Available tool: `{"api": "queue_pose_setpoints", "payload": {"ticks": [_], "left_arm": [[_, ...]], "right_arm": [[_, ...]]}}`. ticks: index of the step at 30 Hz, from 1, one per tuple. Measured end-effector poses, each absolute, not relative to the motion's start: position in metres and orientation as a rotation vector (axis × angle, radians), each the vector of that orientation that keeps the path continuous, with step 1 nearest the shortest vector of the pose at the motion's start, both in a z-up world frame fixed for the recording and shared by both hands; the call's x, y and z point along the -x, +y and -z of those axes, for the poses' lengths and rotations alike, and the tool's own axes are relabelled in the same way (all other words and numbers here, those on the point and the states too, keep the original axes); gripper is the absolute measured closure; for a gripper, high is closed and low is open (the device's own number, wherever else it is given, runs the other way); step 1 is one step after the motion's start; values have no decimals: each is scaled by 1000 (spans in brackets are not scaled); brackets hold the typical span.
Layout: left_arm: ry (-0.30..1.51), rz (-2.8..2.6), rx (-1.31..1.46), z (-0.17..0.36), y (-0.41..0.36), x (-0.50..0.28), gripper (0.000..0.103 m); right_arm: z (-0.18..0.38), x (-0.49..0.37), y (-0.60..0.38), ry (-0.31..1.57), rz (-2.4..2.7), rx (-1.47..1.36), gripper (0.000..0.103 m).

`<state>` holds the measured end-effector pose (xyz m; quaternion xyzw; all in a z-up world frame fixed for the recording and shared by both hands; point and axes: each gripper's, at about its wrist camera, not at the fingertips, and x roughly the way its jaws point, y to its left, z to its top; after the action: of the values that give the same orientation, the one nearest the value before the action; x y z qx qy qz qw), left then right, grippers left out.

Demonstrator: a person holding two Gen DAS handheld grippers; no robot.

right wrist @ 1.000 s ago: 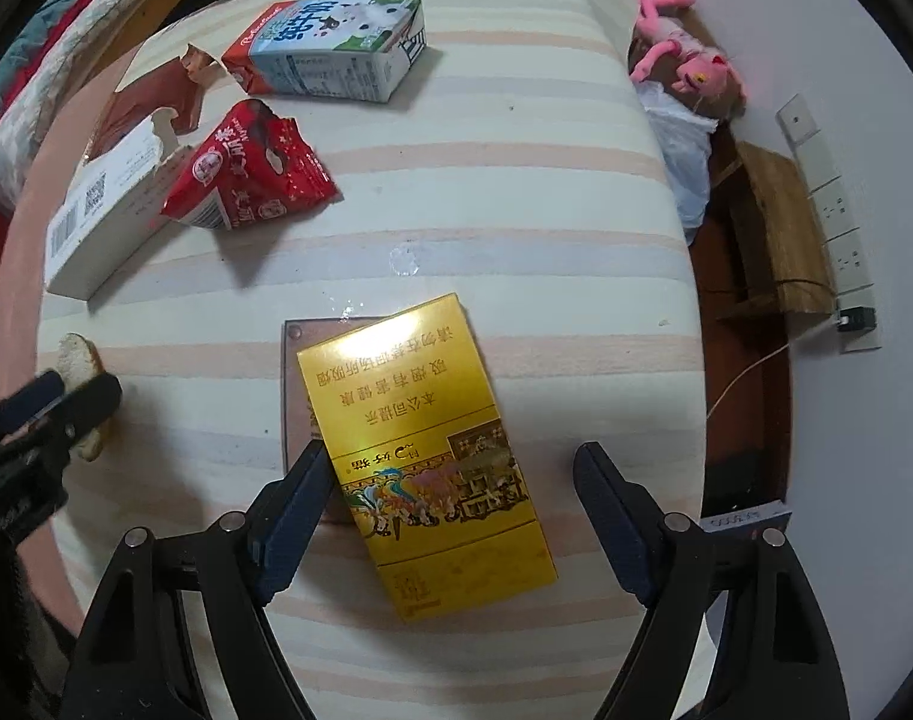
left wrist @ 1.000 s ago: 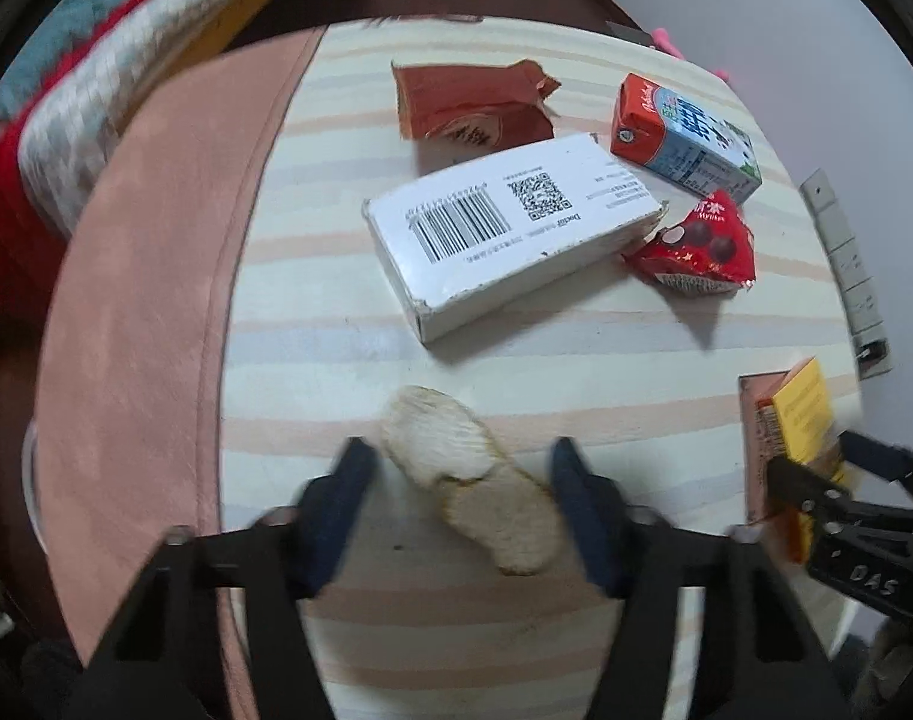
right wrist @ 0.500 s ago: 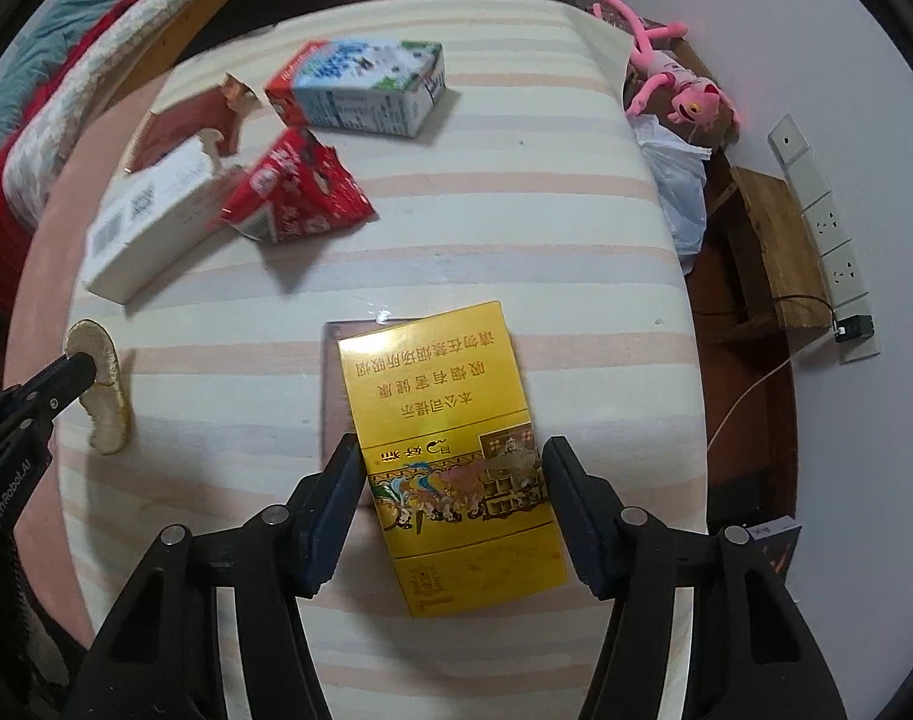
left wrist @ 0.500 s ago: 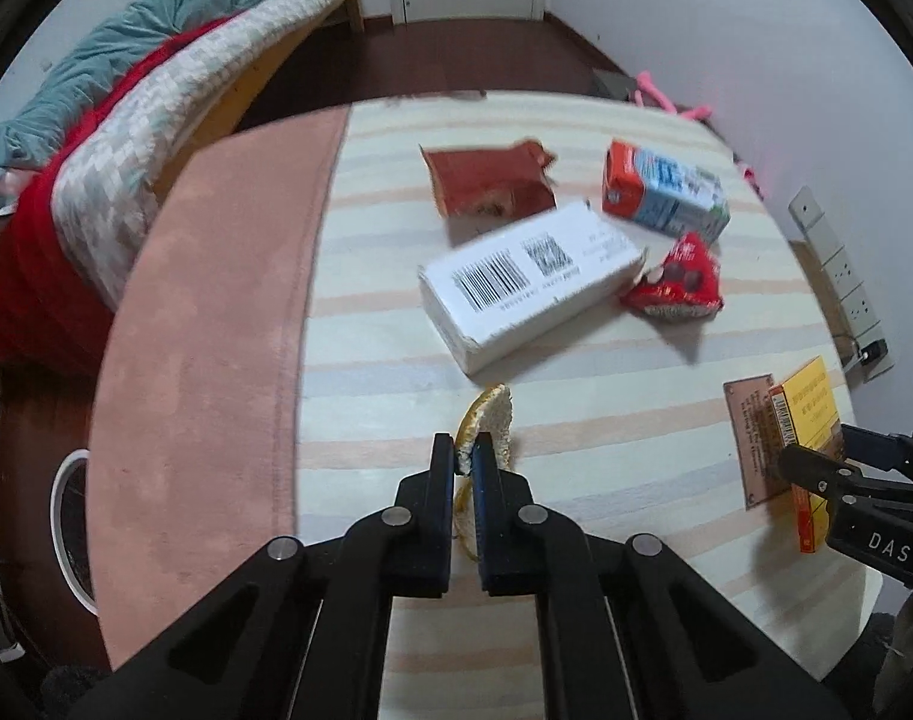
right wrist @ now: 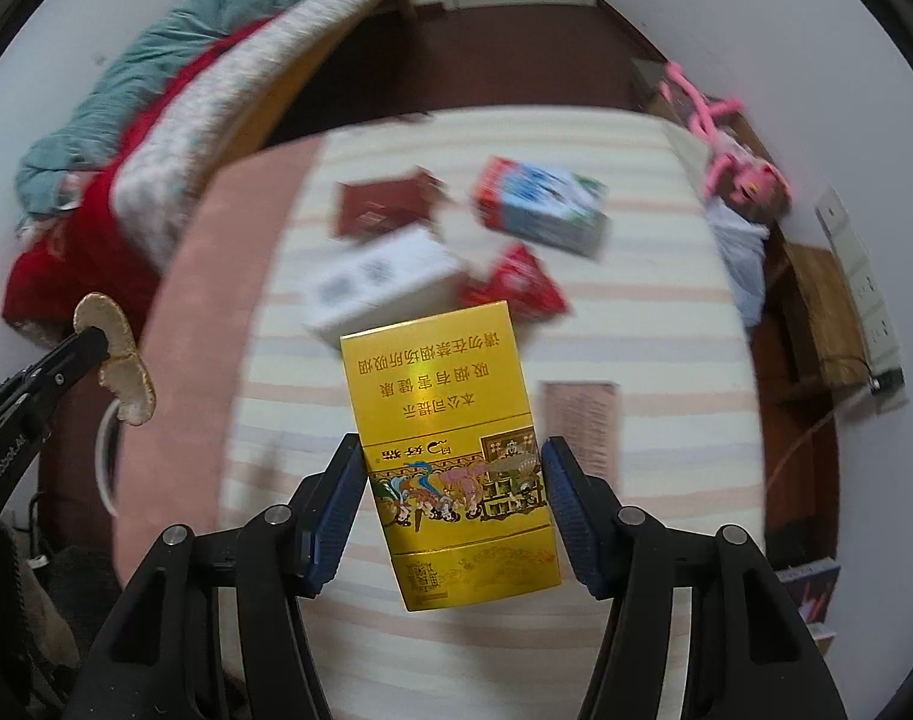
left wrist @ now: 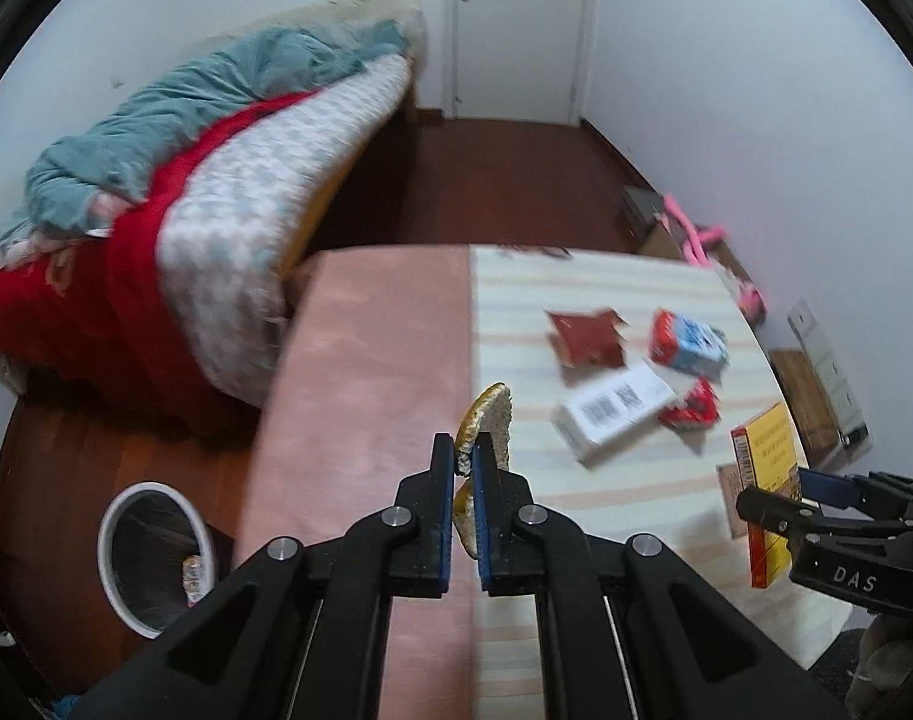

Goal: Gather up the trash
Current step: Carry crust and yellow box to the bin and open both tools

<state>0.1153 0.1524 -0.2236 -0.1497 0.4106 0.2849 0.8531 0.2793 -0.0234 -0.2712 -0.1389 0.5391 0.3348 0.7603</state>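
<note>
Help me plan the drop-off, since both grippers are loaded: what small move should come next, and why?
Probably swing the left gripper left, out over the white bin on the floor beside the table. It is shut on the food scrap, held above the table, and the right gripper already grips the yellow box.

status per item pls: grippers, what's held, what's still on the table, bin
left gripper: shut on peel
peel: lifted
right gripper: shut on yellow box
yellow box: lifted
white box: on table
milk carton: lying on side
red wrapper: crumpled
brown packet: torn
bin: open
</note>
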Motion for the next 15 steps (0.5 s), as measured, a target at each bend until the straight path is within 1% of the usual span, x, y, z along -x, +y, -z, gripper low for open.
{"api": "queue_pose_setpoints", "payload": {"ticks": [9,12,15], "left_arm": [[788,-716,396,191,234,-16,100],[779,-754,435,190,263,19,100],[795,-819,492,200,305,65,100]], "right_arm": [[227,-197,82,1124,-931,323,42],[224,-160,131,1132,-1019,331,42],[233,-124,181,1158,-1100,351,42]]}}
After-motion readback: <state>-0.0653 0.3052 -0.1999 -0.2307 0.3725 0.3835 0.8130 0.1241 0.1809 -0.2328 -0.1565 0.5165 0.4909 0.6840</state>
